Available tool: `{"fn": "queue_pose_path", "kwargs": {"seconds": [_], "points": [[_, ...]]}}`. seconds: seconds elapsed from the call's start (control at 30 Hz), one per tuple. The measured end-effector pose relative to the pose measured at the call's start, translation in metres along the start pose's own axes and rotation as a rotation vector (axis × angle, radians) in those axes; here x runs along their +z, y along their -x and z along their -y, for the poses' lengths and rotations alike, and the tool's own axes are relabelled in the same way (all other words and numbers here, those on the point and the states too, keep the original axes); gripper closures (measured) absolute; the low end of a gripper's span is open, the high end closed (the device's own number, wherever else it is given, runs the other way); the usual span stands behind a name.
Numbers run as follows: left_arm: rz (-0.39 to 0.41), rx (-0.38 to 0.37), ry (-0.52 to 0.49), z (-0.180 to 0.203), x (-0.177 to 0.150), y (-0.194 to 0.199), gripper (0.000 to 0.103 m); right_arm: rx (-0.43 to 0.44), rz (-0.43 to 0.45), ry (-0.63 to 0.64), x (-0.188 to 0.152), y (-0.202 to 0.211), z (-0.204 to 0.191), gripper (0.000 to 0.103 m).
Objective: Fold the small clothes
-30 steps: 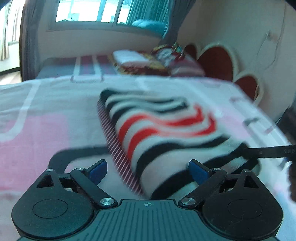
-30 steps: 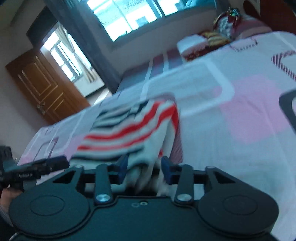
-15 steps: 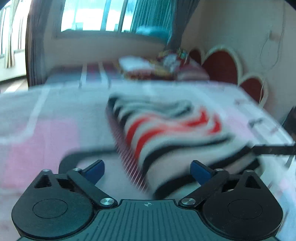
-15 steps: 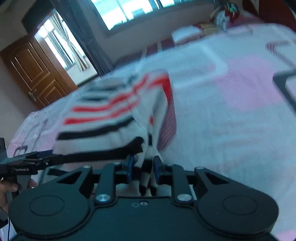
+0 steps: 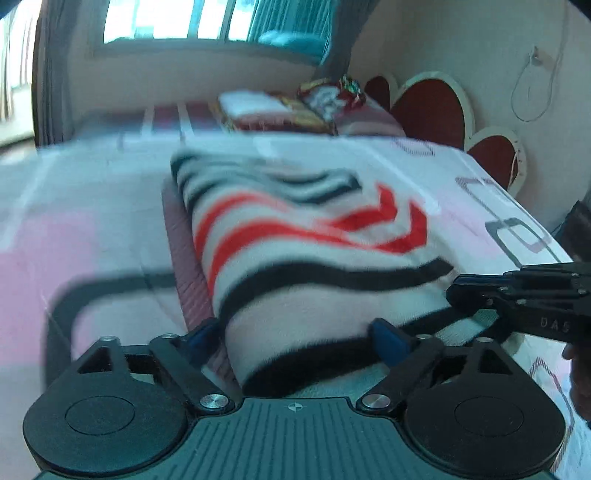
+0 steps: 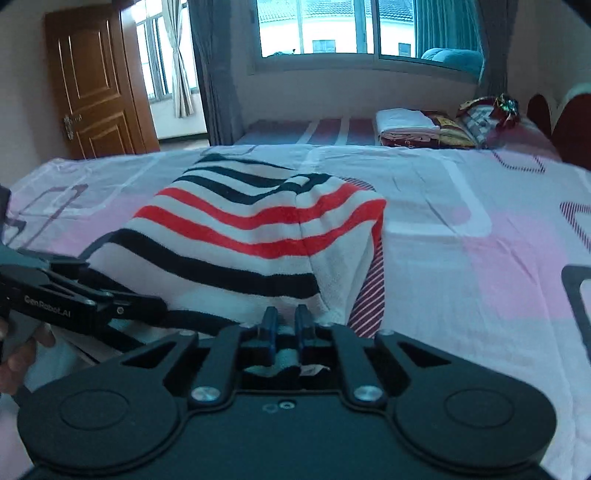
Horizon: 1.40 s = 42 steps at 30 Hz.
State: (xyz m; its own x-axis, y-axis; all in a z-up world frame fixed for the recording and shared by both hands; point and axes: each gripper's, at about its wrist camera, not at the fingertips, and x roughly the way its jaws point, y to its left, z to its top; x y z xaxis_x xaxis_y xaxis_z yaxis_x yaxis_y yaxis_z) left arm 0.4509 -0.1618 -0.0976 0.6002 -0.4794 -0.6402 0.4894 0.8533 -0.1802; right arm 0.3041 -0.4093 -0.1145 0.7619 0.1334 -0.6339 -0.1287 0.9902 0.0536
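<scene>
The striped garment [image 6: 251,236], white with red and black bands, lies folded on the bed [image 6: 480,229], whose sheet is pink and white with printed squares. It serves as the reference for everything else. Beyond the garment, at the far end of the bed, sit a stack of folded linens [image 6: 406,127] and a red patterned bundle [image 6: 487,110]. Further beyond is the window [image 6: 369,29] with grey curtains. Beyond and to the left of the garment stands a brown wooden door [image 6: 96,85]. Beyond and to the right, red heart-shaped headboard panels [image 5: 436,107] rise along the wall. Nothing lies on top of the garment.

The right hand-held gripper [image 6: 285,325] sits at the garment's near edge, level and pointing along the bed. Its blue fingers [image 6: 269,323] are drawn close together and pinch a fold of the garment's near hem between them.

The left hand-held gripper [image 5: 295,332] sits at the near left corner of the garment, low over the sheet. Its blue fingers [image 5: 388,338] are spread wide apart, with the garment's near end lying between them; neither pad visibly presses the cloth. In the right wrist view its black body enters from the left, just beside the garment's near left corner.
</scene>
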Motion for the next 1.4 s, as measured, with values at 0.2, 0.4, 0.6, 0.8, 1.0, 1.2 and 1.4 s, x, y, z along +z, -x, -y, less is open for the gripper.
{"fn": "queue_pose_path", "kwargs": {"seconds": [0.2, 0.4, 0.6, 0.8, 1.0, 1.2, 1.4], "points": [[0.12, 0.121, 0.053, -0.025, 0.038, 0.018, 0.017, -0.013, 0.098, -0.022, 0.027, 0.013, 0.009, 0.082], [0.001, 0.214, 0.01, -0.036, 0.029, -0.01, 0.007, -0.001, -0.018, -0.032, 0.019, -0.025, 0.021, 0.087], [-0.009, 0.231, 0.02, -0.033, 0.034, -0.028, 0.0, -0.015, 0.003, -0.011, 0.013, -0.024, 0.017, 0.086], [0.091, 0.078, 0.001, -0.003, 0.048, 0.017, 0.016, 0.025, 0.06, -0.045, 0.032, 0.004, 0.021, 0.079], [0.036, 0.013, -0.194, 0.053, 0.031, 0.011, 0.015, 0.056, 0.02, -0.03, 0.028, 0.006, 0.016, 0.082], [0.024, 0.094, -0.326, 0.073, 0.007, -0.002, 0.009, 0.035, 0.0, -0.011, 0.006, -0.002, 0.011, 0.08], [0.029, 0.118, -0.339, 0.078, 0.003, 0.009, 0.009, 0.029, 0.015, -0.002, 0.002, 0.004, 0.007, 0.075]]}}
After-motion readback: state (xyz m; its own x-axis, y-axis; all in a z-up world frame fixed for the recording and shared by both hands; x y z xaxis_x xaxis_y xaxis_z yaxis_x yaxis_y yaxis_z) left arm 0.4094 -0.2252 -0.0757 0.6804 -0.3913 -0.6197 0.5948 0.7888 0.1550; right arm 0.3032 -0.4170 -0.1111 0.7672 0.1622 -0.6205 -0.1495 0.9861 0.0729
